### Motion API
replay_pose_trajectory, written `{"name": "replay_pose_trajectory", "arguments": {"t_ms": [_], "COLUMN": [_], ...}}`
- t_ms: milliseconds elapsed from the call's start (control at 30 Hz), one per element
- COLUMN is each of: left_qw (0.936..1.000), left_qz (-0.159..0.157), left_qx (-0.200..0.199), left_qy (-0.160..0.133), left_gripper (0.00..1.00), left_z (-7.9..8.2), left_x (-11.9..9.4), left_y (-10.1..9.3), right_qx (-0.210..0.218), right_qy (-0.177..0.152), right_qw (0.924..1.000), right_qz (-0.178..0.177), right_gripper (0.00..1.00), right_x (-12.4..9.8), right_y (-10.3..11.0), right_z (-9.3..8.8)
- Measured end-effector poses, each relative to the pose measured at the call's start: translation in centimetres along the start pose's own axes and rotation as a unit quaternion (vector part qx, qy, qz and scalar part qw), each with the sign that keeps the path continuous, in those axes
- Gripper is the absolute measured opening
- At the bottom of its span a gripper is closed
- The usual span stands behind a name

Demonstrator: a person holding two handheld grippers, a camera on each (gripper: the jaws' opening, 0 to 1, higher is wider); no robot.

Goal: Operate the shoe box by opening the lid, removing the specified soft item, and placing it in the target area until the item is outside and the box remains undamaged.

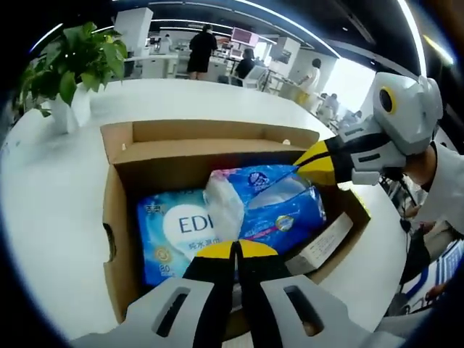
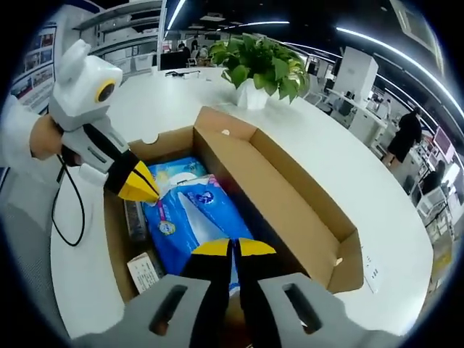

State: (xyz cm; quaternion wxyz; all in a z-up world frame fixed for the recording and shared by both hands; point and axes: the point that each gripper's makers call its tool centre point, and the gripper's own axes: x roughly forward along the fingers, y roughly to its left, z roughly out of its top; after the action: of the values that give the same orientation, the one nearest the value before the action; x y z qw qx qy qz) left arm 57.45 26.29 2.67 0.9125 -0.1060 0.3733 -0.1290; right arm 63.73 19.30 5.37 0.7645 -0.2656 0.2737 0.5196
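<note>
Fingers pressed together on both grippers, left gripper (image 1: 233, 250) and right gripper (image 2: 233, 248), over one open shoe box (image 1: 116, 217); two blue soft packs (image 1: 279, 206) inside. One potted plant (image 2: 261, 69) far side; the left gripper view adds background people.

One open cardboard box (image 1: 116, 217) (centre of frame), two blue soft packs (image 1: 174, 235) (image 1: 286, 206), one small white carton (image 1: 319, 246), one potted plant (image 1: 69, 69) (upper left), two grippers (image 1: 233, 250) (image 2: 233, 249).

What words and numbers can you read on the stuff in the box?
"EDI": big letters on the blue wipes pack in the cardboard box; the word's end is hidden by the crinkly blue tissue pack.
"80": near that pack's bottom corner.
Small print under "EDI": too blurred to read.
Tissue pack logo and the small white box label: unreadable.
</note>
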Motion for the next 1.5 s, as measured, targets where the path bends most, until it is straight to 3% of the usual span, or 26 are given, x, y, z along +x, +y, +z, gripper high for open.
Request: {"name": "replay_pose_trajectory", "arguments": {"t_ms": [200, 300, 400, 833, 933, 1000, 1267, 1500], "left_qw": [1.0, 0.9999, 0.9999, 0.9998, 0.9998, 0.9998, 0.9998, 0.9999], "left_qz": [0.002, 0.003, 0.003, 0.002, 0.001, 0.001, 0.0, -0.001], "left_qx": [-0.007, -0.01, -0.012, -0.018, -0.018, -0.019, -0.018, -0.011], "left_qy": [0.001, 0.002, 0.003, 0.006, 0.006, 0.007, 0.003, -0.012], "left_gripper": [0.0, 0.0, 0.0, 0.0, 0.0, 0.0, 0.0, 0.0], "left_z": [-0.1, -0.3, -0.3, -0.5, -0.6, -0.6, -0.4, 0.8], "left_x": [0.0, 0.0, -0.1, -0.1, -0.1, -0.1, -0.2, -0.7], "left_y": [0.3, 0.5, 0.5, 0.5, 0.4, 0.4, 0.3, -0.1], "right_qx": [0.034, 0.078, 0.118, 0.17, 0.173, 0.171, 0.156, 0.153], "right_qy": [0.004, 0.003, 0.011, 0.038, 0.045, 0.049, 0.047, 0.042], "right_qw": [0.9994, 0.997, 0.9929, 0.9848, 0.9838, 0.984, 0.9865, 0.987], "right_qz": [-0.008, -0.004, -0.003, -0.002, -0.002, -0.003, -0.016, -0.024], "right_gripper": [0.18, 0.2, 0.21, 0.15, 0.12, 0.05, 0.0, 0.0], "right_x": [-0.8, -1.3, -1.6, -0.7, -0.6, -0.6, -0.7, -1.7], "right_y": [-0.8, -0.8, -0.9, -0.5, -0.3, -0.3, -0.6, -1.1], "right_z": [-0.5, -0.8, -1.5, -3.1, -3.4, -3.5, -3.2, -2.6]}}
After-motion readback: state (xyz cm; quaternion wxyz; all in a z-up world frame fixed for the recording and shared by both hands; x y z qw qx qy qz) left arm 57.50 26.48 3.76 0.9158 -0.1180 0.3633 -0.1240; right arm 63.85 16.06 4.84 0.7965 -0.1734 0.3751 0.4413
